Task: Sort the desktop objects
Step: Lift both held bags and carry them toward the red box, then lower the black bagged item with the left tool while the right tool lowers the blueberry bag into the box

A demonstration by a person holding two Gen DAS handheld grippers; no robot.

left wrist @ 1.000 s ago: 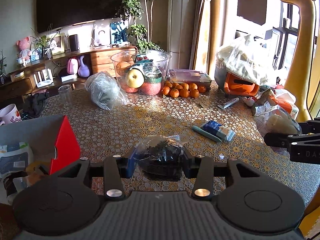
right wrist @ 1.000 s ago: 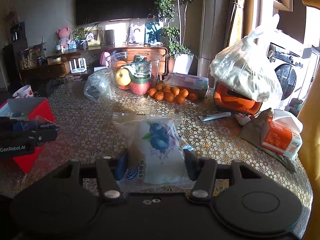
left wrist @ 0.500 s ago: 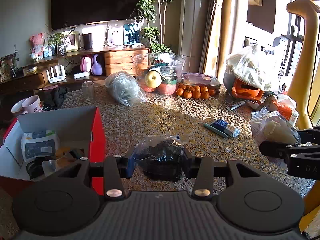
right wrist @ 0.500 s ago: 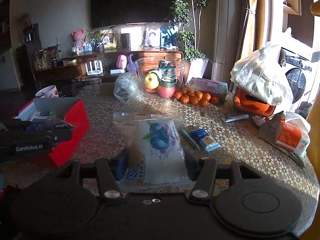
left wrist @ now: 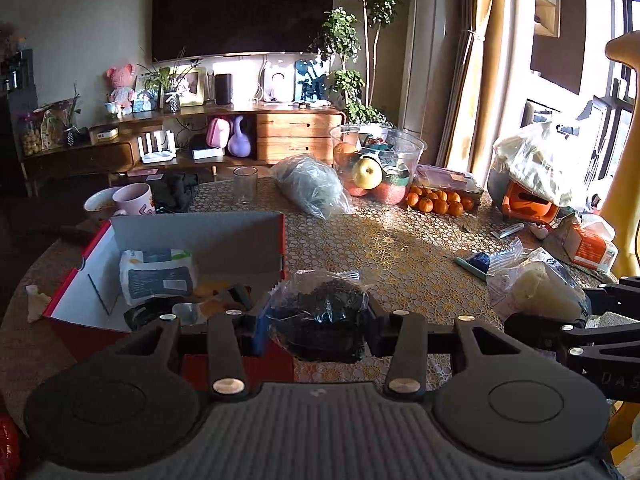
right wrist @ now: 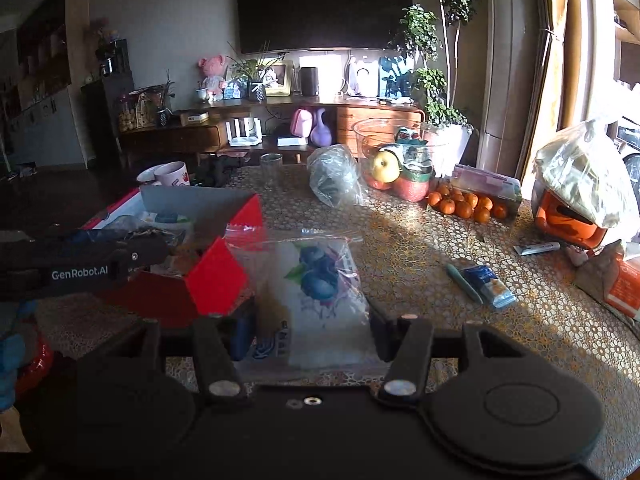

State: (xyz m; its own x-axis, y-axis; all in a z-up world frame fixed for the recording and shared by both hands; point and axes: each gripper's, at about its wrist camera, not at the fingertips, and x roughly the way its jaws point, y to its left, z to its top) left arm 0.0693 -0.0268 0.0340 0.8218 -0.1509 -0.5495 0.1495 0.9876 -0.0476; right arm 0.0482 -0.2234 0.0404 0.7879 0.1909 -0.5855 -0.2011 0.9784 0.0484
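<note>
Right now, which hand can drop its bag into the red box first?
Probably the left gripper: its dark bag hangs at the red box edge. The right gripper holds the blueberry bag beside it.

one red box point(left wrist: 200, 248), two mugs point(left wrist: 134, 199)
</note>
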